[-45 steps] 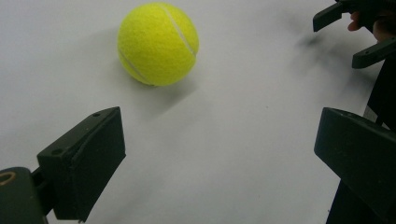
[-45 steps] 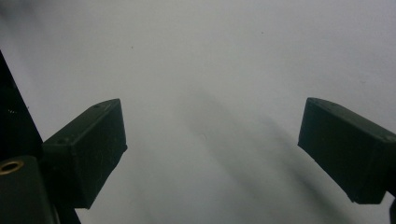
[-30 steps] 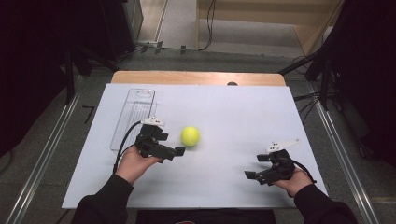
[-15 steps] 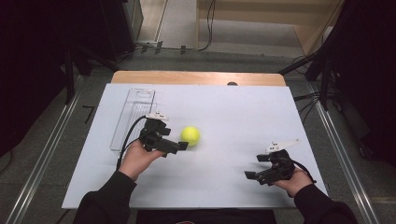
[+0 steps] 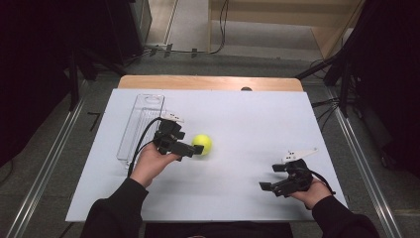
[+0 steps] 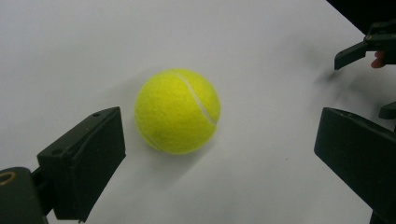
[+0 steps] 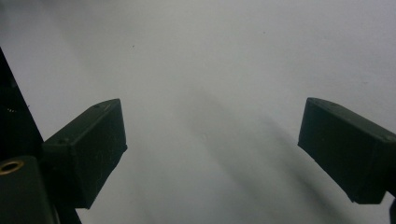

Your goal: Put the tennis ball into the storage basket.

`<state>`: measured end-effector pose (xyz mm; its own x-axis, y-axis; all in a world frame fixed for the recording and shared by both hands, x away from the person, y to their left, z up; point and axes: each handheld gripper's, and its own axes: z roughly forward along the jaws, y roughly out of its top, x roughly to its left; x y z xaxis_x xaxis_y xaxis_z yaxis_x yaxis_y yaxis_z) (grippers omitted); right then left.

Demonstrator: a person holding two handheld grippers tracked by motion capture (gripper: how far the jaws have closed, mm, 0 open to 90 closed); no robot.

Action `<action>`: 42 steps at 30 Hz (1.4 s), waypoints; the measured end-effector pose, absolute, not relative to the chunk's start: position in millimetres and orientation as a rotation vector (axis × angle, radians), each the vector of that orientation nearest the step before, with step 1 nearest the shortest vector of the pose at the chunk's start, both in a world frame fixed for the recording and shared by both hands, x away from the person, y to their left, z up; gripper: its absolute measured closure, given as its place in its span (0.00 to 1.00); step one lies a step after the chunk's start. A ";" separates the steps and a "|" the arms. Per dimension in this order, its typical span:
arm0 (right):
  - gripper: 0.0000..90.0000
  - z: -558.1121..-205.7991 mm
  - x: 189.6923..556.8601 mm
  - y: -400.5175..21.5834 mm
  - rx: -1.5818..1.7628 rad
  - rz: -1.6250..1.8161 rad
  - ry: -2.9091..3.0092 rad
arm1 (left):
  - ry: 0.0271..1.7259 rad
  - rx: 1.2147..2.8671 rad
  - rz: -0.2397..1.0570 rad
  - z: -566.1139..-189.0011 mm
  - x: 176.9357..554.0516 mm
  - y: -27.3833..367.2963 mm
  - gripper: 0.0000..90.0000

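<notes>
In the high view, the ball (image 5: 202, 144) is seen left of centre on the table (image 5: 247, 119), with the left gripper (image 5: 194, 149) just at its left and the right gripper (image 5: 270, 177) held at lower right, well apart. In the left gripper view, the ball is framed centre-left between widely spread jaws, untouched. In the right gripper view, the jaws are spread wide over bare table.

Left forearm enters from bottom centre-left of the high view, dark sleeve, hand wrapped round the left gripper (image 5: 190, 146) at centre-left, jaws spread wide, pointing right. Right forearm comes in at bottom right, hand holding the right gripper (image 5: 270, 177) low right, jaws wide apart, probably aimed left; the angle is hard to read.
</notes>
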<state>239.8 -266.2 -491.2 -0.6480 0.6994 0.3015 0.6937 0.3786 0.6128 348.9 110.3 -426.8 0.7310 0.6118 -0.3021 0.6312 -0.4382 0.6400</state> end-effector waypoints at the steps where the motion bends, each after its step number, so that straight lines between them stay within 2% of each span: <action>1: 0.07 -491.2 239.8 -266.2 1.314 1.147 2.603 | 0.934 2.159 -0.033 -426.2 349.8 109.2 0.03; 29: 0.06 -490.7 239.6 -266.1 1.307 1.152 2.602 | 0.925 2.190 0.012 -426.9 380.0 79.1 0.03; 42: 0.07 -490.7 239.5 -266.2 1.306 1.153 2.603 | 0.941 2.179 0.016 -429.8 385.0 77.3 0.03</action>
